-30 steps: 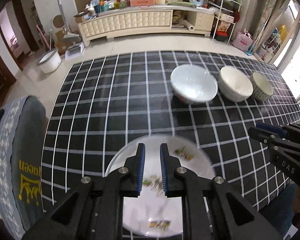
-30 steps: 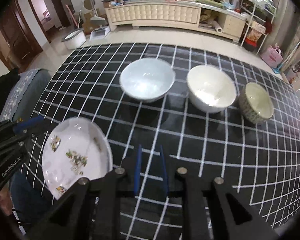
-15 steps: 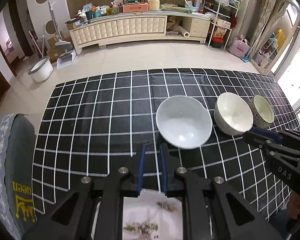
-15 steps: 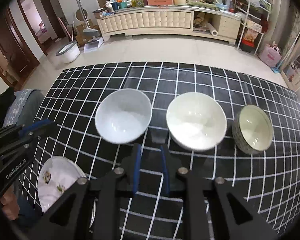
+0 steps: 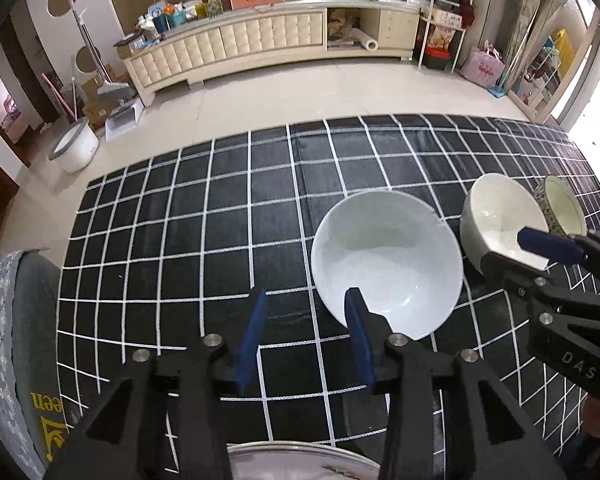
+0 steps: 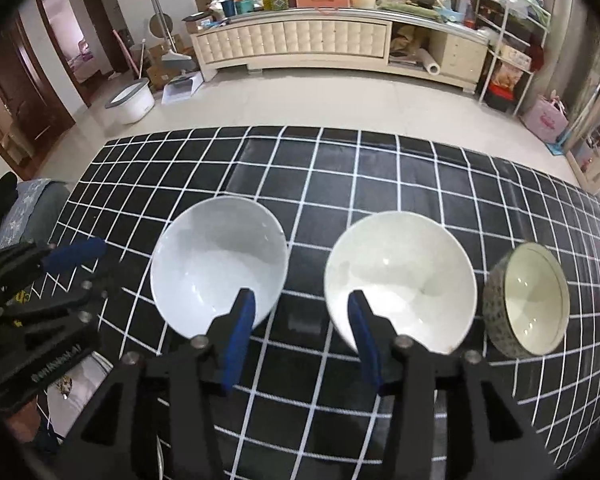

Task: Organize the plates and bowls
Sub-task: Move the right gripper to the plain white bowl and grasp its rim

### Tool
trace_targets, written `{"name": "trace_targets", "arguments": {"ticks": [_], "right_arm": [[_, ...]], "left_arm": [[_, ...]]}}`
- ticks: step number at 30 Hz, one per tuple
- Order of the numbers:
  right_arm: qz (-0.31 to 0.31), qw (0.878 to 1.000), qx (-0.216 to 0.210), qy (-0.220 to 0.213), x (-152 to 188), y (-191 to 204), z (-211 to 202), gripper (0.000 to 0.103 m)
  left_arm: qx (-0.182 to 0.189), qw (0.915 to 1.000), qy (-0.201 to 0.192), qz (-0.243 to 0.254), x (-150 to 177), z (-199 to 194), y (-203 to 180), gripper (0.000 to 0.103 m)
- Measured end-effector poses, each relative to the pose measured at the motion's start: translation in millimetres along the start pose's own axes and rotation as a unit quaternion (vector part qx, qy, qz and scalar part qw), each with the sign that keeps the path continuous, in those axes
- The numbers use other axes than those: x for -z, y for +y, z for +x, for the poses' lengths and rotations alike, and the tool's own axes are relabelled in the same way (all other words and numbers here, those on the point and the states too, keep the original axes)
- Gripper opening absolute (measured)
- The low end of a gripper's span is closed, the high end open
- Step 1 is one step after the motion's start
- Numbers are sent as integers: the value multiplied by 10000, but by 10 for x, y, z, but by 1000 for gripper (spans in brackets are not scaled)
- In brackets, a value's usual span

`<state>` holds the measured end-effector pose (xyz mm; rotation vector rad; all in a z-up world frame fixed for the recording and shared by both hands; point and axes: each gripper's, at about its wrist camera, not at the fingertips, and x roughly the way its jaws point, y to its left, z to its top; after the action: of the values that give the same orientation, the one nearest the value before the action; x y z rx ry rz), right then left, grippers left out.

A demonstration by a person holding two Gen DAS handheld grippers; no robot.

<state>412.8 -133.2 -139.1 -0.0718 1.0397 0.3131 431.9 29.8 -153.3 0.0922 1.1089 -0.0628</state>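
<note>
Three bowls stand in a row on the black checked table [image 6: 380, 168]: a white bowl [image 6: 220, 264] [image 5: 386, 262], a cream bowl [image 6: 400, 284] [image 5: 500, 220] and a small patterned bowl [image 6: 526, 300] [image 5: 560, 206]. A floral plate [image 6: 74, 392] [image 5: 300, 464] lies at the near left edge, mostly hidden. My left gripper [image 5: 308, 316] is open and empty, above the table just left of the white bowl. My right gripper [image 6: 300, 312] is open and empty, above the gap between the white and cream bowls.
A grey cushioned chair [image 5: 16, 344] stands at the table's left edge. Beyond the table is tiled floor with a white bucket [image 5: 76, 152] and a long cream sideboard [image 5: 260, 44]. A shelf rack [image 6: 508, 40] stands at the right.
Both grippers have opened. Both have drawn back and up from the table, so the plate has slid down to the bottom edge of the views.
</note>
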Motion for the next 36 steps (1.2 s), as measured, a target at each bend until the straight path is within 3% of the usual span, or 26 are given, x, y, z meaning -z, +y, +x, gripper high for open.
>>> {"name": "trace_targets", "arguments": {"ticks": [11,20,22,23,25,31,36], "right_arm": [[-223,9997,-57,58,-107,98,229,53],[-519,9986,-1,62,-177,164,384,51],[-519,9985,-44,189,-166,159,463,45],[-500,9984,-82,239,-155,153,496,36],[-474,9983,-118,310,-131,146,540,32],[-360,9987,-54,343,-102,92,558,12],[-260,9990,-117,356,-77,71,543,11]], "left_arm": [[27,9996,172,-226,-90,260,139,38],[106,9995,296,-89,-115,439,98,38],[117,9994,306,-66,-115,468,86,36],[140,9994,310,-46,-114,476,79,34],[186,9993,323,2,-112,492,58,31],[277,9989,338,170,-117,483,-64,11],[168,9991,312,247,-107,472,-102,10]]}}
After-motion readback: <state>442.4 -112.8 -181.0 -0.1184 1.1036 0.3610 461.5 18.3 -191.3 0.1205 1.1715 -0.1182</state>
